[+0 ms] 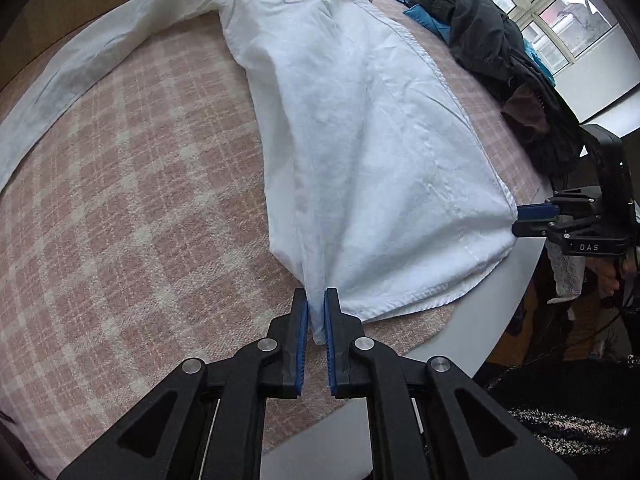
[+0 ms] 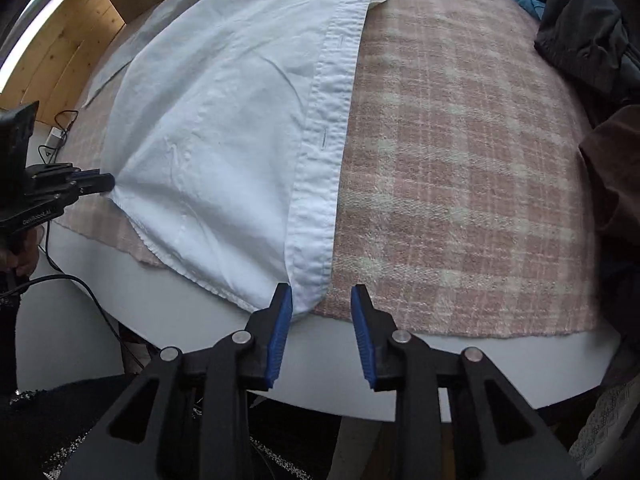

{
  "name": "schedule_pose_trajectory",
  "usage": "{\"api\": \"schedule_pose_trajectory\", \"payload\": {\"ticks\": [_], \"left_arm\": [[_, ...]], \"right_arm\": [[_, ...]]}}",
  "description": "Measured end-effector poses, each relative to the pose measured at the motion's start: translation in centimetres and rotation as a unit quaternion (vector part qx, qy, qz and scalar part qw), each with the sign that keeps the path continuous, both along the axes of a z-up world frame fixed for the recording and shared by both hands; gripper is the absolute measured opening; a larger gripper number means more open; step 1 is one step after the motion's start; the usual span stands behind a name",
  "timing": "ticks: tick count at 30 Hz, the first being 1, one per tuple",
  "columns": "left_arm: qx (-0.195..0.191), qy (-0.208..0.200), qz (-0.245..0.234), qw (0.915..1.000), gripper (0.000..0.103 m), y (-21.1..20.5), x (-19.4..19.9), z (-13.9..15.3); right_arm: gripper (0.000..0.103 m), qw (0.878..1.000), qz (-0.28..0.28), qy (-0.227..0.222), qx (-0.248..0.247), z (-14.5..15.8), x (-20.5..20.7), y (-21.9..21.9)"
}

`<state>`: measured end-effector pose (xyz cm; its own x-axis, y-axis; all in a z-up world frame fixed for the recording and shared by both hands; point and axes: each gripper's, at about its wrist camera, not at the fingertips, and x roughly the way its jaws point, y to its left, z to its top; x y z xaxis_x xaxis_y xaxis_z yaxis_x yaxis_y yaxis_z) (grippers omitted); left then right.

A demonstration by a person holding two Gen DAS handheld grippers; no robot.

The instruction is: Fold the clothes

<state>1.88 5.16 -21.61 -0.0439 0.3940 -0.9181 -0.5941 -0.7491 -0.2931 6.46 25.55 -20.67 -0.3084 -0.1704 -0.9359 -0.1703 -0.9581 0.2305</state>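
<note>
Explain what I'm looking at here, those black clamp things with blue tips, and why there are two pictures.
There is no robot here. A person holds a two-finger tool in each hand, and each tool carries a wide-angle camera looking along its fingers, so you get one picture per hand.

The left tool is pinched shut on the hem of a white button-up shirt. The right tool is at the hem's other corner by the button placket; its jaws stand apart, so it grips nothing. Each tool also appears at the edge of the other's picture.

The shirt lies on a pink plaid cloth covering a white table. A pile of dark clothes waits at the far side.
</note>
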Motion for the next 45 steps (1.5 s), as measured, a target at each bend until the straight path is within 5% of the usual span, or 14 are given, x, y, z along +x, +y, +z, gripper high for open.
{"api": "schedule_pose_trajectory", "payload": {"ticks": [2, 5, 8, 11, 16, 18, 20, 22, 23, 25, 29, 34, 39, 45], "left_arm": [[0.017, 0.013, -0.006, 0.9997, 0.007, 0.0, 0.5, 0.8], [0.042, 0.015, -0.002, 0.999, 0.007, -0.2, 0.7, 1.1], [0.059, 0.013, 0.004, 0.9982, 0.007, -0.5, 0.6, 0.6], [0.073, 0.009, 0.002, 0.9973, 0.007, -0.3, 0.9, 0.3], [0.1, 0.004, -0.007, 0.995, 0.007, 0.3, 1.1, 0.3], [0.112, -0.002, -0.01, 0.9936, 0.007, 0.1, 0.9, 0.1], [0.123, -0.003, -0.014, 0.9924, 0.007, -0.1, 0.9, -0.2], [0.131, -0.005, -0.015, 0.9912, 0.007, -0.3, 0.8, -0.3], [0.135, -0.005, -0.014, 0.9908, 0.007, -0.4, 0.8, -0.2], [0.146, -0.001, -0.014, 0.9893, 0.006, -0.5, 0.9, 0.3], [0.156, 0.01, -0.01, 0.9876, 0.007, -0.4, 0.7, 1.3], [0.136, -0.001, 0.018, 0.9906, 0.032, -1.1, -0.6, 0.2], [0.13, -0.019, 0.046, 0.9903, 0.034, -1.3, -1.6, -0.9], [0.116, -0.016, 0.028, 0.9928, 0.034, 0.6, -0.9, -1.4]], "right_arm": [[0.03, 1.0, 0.006, -0.01, 0.025, 0.6, -0.6, -0.1], [0.035, 0.997, 0.038, 0.069, 0.023, 6.8, -6.2, -1.4], [0.067, 0.991, 0.09, 0.049, 0.089, 4.3, -13.8, -5.2], [0.067, 0.977, 0.141, 0.03, 0.155, 1.9, -21.4, -8.9], [0.067, 0.938, 0.224, -0.004, 0.266, -2.3, -33.9, -15.1], [0.066, 0.9, 0.249, -0.018, 0.359, -5.0, -35.6, -16.4], [0.057, 0.892, 0.245, -0.032, 0.379, -6.1, -37.1, -15.9], [0.019, 0.922, 0.217, -0.053, 0.318, -5.7, -38.3, -13.9], [0.011, 0.938, 0.196, -0.048, 0.281, -4.6, -38.4, -12.7], [0.008, 0.965, 0.155, -0.036, 0.209, -2.3, -38.6, -10.3], [0.007, 0.986, 0.094, 0.033, 0.133, 2.0, -36.8, -6.9], [0.007, 0.986, 0.075, 0.027, 0.144, 1.1, -37.0, -5.8], [0.009, 0.978, 0.109, 0.0, 0.178, -0.8, -37.9, -6.3], [0.043, 0.939, 0.201, -0.048, 0.275, -3.0, -39.2, -10.9]]}}
